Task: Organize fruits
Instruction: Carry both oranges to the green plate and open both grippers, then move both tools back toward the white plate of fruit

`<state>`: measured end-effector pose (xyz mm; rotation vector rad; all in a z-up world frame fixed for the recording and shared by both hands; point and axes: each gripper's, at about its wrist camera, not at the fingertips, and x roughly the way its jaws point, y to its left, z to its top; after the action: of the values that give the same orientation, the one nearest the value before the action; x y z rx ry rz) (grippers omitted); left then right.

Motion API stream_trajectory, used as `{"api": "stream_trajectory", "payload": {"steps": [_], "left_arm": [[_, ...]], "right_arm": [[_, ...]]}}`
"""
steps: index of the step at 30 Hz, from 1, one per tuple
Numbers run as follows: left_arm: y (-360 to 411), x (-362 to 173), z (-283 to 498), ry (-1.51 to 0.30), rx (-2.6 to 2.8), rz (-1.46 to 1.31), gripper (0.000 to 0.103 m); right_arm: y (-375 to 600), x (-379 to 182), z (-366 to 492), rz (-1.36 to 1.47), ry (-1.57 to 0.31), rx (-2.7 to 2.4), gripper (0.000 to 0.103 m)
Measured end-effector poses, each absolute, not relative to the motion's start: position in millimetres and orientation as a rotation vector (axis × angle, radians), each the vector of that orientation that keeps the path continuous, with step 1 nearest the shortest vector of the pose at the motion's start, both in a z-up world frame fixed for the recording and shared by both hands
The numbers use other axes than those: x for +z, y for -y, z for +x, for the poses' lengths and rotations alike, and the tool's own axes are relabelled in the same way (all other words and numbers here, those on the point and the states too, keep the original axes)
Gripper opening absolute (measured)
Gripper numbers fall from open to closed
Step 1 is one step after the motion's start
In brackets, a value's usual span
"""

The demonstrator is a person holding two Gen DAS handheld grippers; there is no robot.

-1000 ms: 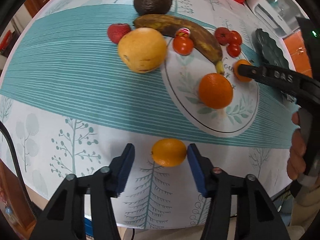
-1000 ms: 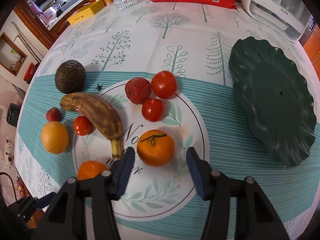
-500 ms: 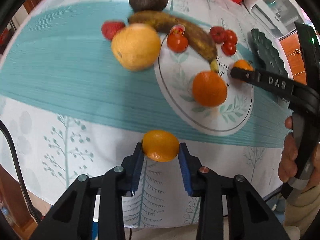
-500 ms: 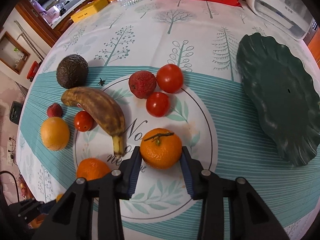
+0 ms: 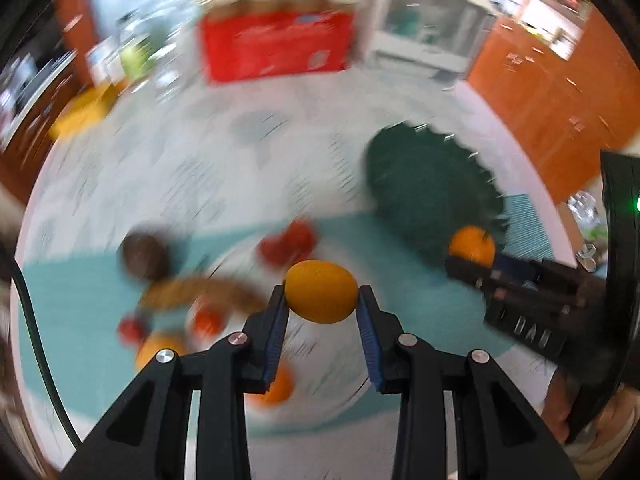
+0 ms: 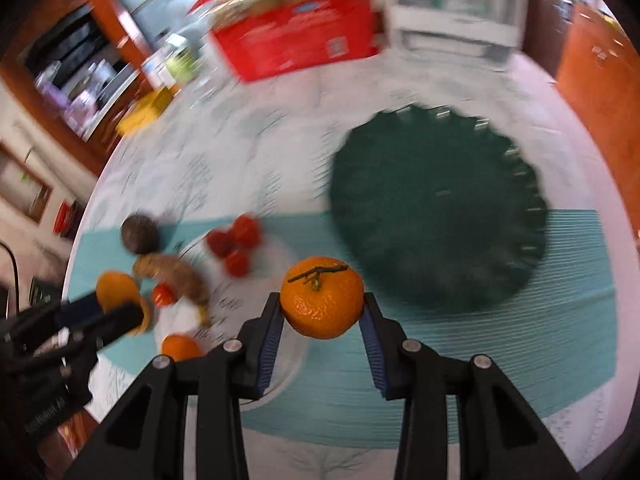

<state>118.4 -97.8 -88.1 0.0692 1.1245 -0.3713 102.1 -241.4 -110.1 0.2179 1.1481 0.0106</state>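
Between my left fingers: my left gripper (image 5: pixel 322 300) pinches one small orange (image 5: pixel 321 297).
Right side: my right gripper (image 6: pixel 322 309) squeezes one stemmed mandarin (image 6: pixel 322 297).
Green plate (image 6: pixel 436 216): one.

Both cameras sit behind their fingers, looking steeply down from close above the table (image 5: pixel 304 168). Both views share the green plate (image 6: pixel 436 216) toward 2 o'clock.

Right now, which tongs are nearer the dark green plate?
Right. The right tongs, shut on a stemmed mandarin, hang just short of the green plate. The left tongs, gripping a smooth orange, are farther back, over the fruit pile.
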Motion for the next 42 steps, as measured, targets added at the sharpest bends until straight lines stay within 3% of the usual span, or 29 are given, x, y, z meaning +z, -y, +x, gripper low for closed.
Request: {"api": "stream_trajectory", "payload": {"steps": [9, 21, 22, 23, 25, 26, 30, 42], "left_arm": [[216.4, -122.5, 210.5, -1.144, -0.540, 0.201, 0.033], [254.5, -180.2, 242.1, -1.281, -0.547, 0.242, 0.034], [254.7, -181.0, 241.3, -1.283, -0.544, 0.244, 0.040], [254.3, -180.8, 240.4, -1.283, -0.544, 0.238, 0.055], [250.9, -177.2, 238.9, -1.266, -0.531, 0.222, 0.075], [247.3, -174.2, 239.1, -1.249, -0.520, 0.214, 0.080], [236.5, -164.1, 235.5, -1.225, -0.498, 0.190, 0.081], [192.8, -133.6, 210.0, -1.145, -0.451, 0.105, 0.081]], "right_arm": [[314.9, -137.0, 115.5, 0.291, -1.154, -0.196, 0.039], [343.7, -171.9, 134.1, 0.349, -1.198, -0.216, 0.040], [343.3, -172.6, 134.0, 0.352, -1.203, -0.213, 0.041], [343.0, -172.9, 133.1, 0.357, -1.204, -0.210, 0.041], [341.7, -171.7, 131.2, 0.358, -1.199, -0.211, 0.045], [340.3, -170.6, 131.0, 0.354, -1.194, -0.212, 0.048], [334.4, -163.5, 127.1, 0.332, -1.176, -0.212, 0.054], [313.8, -139.9, 111.8, 0.312, -1.147, -0.169, 0.054]]}}
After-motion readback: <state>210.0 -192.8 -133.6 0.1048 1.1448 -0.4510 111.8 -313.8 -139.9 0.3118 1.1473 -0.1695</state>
